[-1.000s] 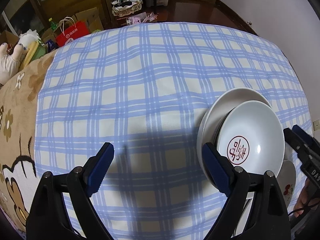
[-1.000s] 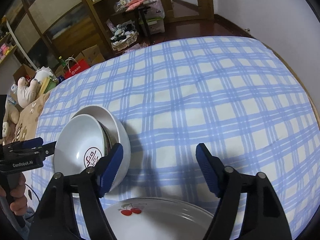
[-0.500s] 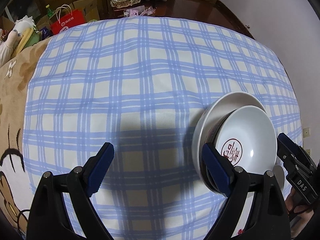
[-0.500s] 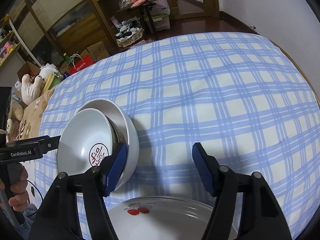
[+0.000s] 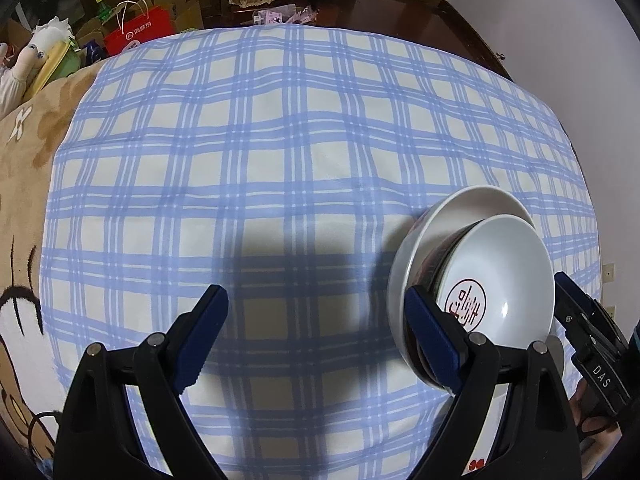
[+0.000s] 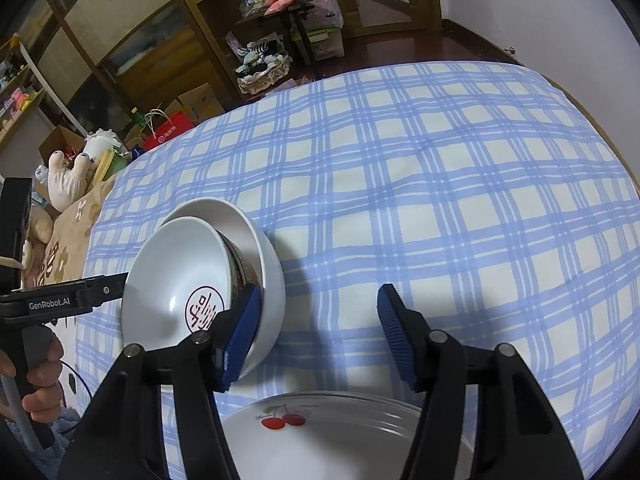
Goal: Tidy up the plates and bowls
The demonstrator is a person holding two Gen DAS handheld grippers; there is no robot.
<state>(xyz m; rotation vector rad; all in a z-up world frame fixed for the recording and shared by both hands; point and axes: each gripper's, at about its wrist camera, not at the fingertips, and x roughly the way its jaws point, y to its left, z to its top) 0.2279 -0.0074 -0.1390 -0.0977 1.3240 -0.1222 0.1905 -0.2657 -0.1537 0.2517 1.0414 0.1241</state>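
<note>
The left gripper [image 5: 312, 336] stands wide over the blue checked cloth [image 5: 280, 160] with nothing between its jaws. Just off its right finger sits the stamped bowl [image 5: 500, 280], white with a red seal mark inside, tilted and nested in a plain white bowl [image 5: 460, 208]. The right gripper [image 6: 316, 332] has just been closing its jaws, which now stand at a middling gap with only cloth between them; its left pad [image 6: 240, 336] lies at the rim of the bowl stack, though whether it touches is hard to tell. Below that gripper lies the cherry plate [image 6: 320, 440], on top of what looks like a stack of plates. A hand [image 6: 40, 384] grips the left gripper's handle
</note>
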